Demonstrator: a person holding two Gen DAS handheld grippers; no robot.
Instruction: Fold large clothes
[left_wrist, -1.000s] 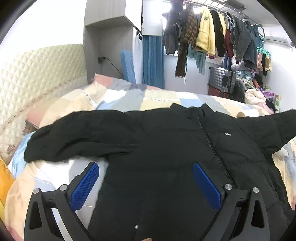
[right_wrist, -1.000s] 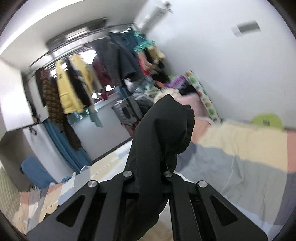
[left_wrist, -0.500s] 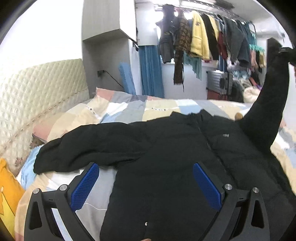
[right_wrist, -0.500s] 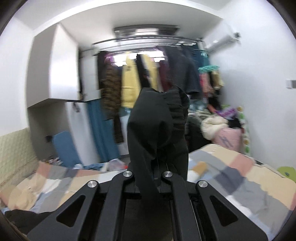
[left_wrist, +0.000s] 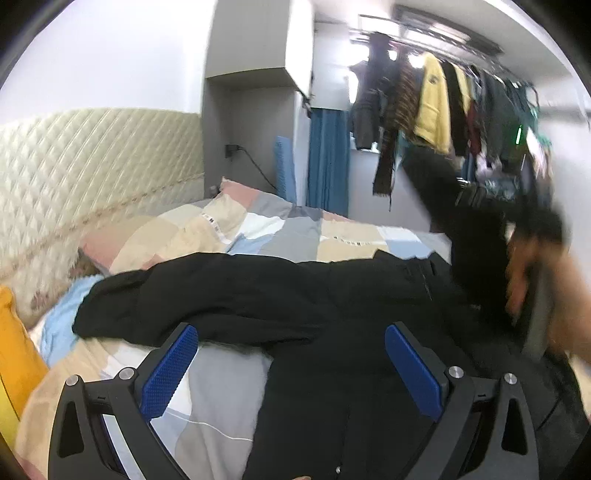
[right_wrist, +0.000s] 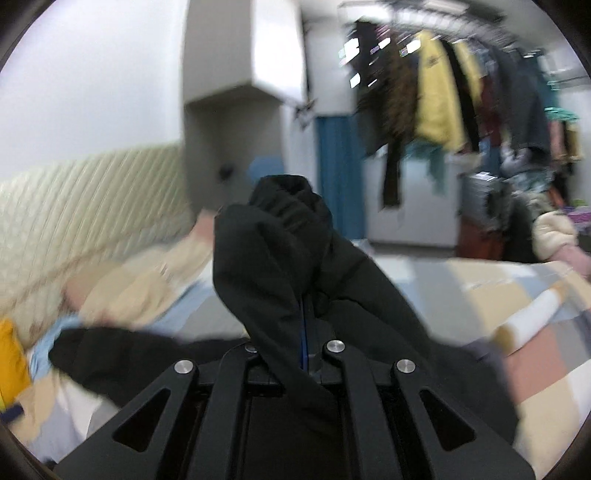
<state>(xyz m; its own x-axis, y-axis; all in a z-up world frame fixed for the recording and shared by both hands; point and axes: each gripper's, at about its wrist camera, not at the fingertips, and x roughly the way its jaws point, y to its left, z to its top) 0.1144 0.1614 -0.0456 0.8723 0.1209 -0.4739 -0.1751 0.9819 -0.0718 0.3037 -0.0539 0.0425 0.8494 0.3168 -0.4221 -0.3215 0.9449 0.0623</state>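
A large black jacket (left_wrist: 332, 295) lies spread on the bed (left_wrist: 221, 387), front side up, its zipper running toward the near edge and its collar toward the far side. One sleeve (left_wrist: 192, 295) stretches out flat to the left across the patchwork quilt, its cuff ending near a yellow pillow (left_wrist: 14, 350) at the left edge. The left tongs (left_wrist: 291, 369) hang over the near part of the jacket with their blue pads (left_wrist: 170, 369) set wide apart and nothing between them; the left pad is over the grey quilt and the right one over the black fabric. The right tongs (right_wrist: 303, 332) are pinched tight on the jacket's other sleeve (right_wrist: 280, 240), whose cuff bunches up above the closed fingers while the rest of the fabric drapes down over the tool's frame. From the left wrist view this sleeve rises off the bed at the right, lifted above the jacket body, with the person's right hand (left_wrist: 532, 280) blurred beside it. A quilted cream headboard (left_wrist: 92, 177) stands at the left, and a rail of hanging clothes (left_wrist: 443, 103) fills the far right of the room.
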